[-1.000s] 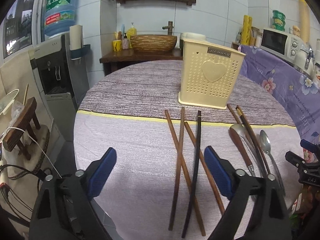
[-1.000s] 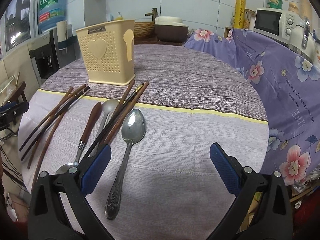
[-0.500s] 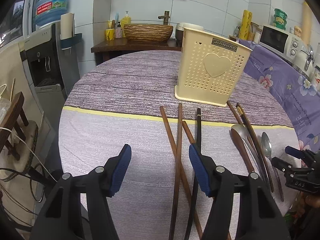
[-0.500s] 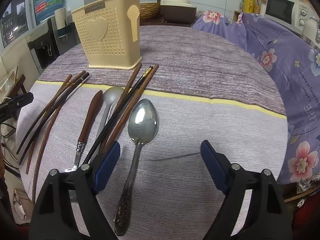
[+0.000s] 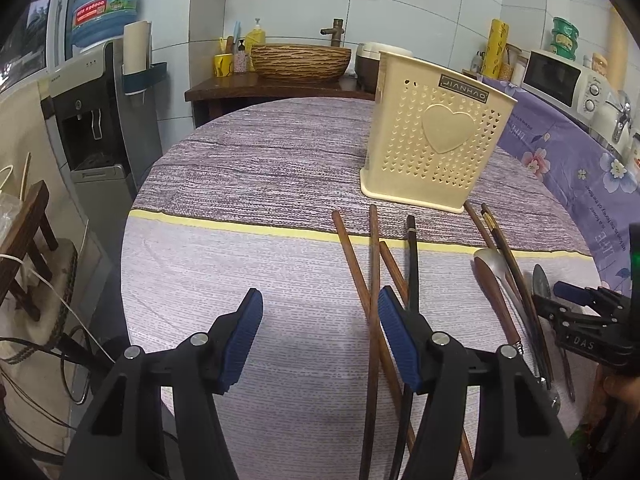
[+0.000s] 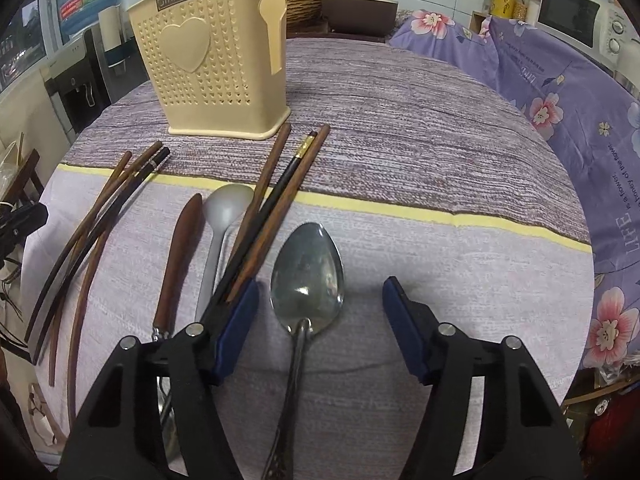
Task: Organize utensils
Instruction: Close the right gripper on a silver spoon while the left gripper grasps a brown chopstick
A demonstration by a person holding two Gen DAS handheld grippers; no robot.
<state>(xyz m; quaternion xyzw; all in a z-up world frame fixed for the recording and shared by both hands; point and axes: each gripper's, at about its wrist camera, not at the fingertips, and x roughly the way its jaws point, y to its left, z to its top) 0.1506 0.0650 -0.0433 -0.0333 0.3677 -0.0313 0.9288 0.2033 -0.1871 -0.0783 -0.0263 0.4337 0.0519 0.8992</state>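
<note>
A cream perforated utensil holder stands upright on the round table; it also shows in the right wrist view. Several brown and black chopsticks lie in front of it. My left gripper is open and empty, low over the cloth, its right finger beside these chopsticks. My right gripper is open and empty, its jaws on either side of the bowl of a large metal spoon. A grey spoon, a wooden-handled utensil and more chopsticks lie left of it.
The striped tablecloth covers the table, whose edge drops off at the left. A water dispenser and a wooden stool stand to the left. A purple floral cloth covers a counter on the right.
Both grippers have moved forward and lower over the table. The left jaws have narrowed. The right gripper now straddles the metal spoon's bowl.
</note>
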